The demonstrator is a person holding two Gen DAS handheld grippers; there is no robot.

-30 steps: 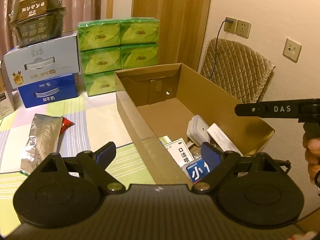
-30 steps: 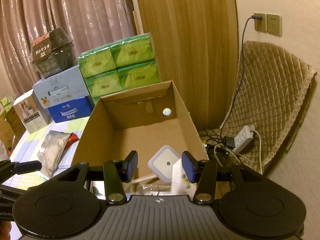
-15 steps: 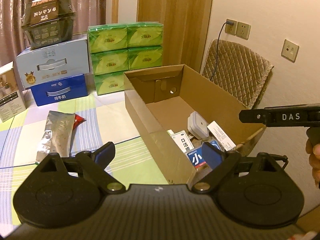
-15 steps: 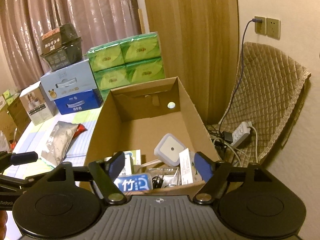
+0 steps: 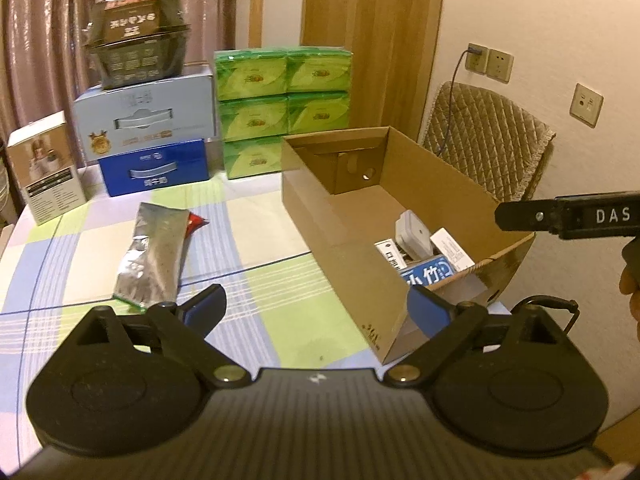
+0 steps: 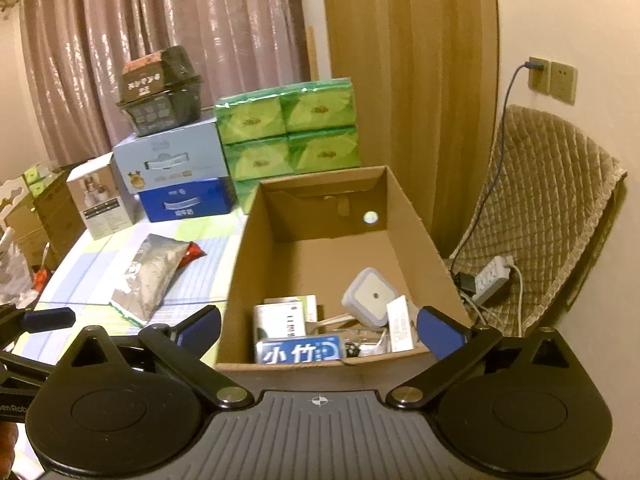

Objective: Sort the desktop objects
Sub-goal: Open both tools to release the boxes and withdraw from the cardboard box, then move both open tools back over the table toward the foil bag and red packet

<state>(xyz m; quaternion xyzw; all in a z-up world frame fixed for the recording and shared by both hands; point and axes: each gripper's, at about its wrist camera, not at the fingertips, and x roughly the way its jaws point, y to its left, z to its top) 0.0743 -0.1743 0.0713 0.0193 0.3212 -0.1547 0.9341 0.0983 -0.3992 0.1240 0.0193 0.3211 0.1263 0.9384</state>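
Both claws hang empty over the near end of the tabletop (image 5: 260,240). Right claw (image 6: 318,326) is spreading its jaws wide with nothing gripped, poised above the near wall of the cardboard box (image 6: 240,264); left claw (image 5: 316,306) is also opening, with only the box's near corner showing between its blue pads.

Inside the box, bunched at the near end, lie a blue packet (image 6: 300,354), a white square container (image 6: 370,296), a white carton (image 6: 278,318) and a slim white card box (image 6: 402,322). So a drop into the box looks finished, and the step in hand seems to be the turn toward the next item.

Left to sort, as far as I can judge, are the silver foil pouch (image 5: 154,254) and the small red packet (image 5: 196,222) tucked under its far edge. They sit left of the box and ahead of the left claw, well apart from the right one. Next comes a reach out and down, jaws straddling the pouch across its narrow width.
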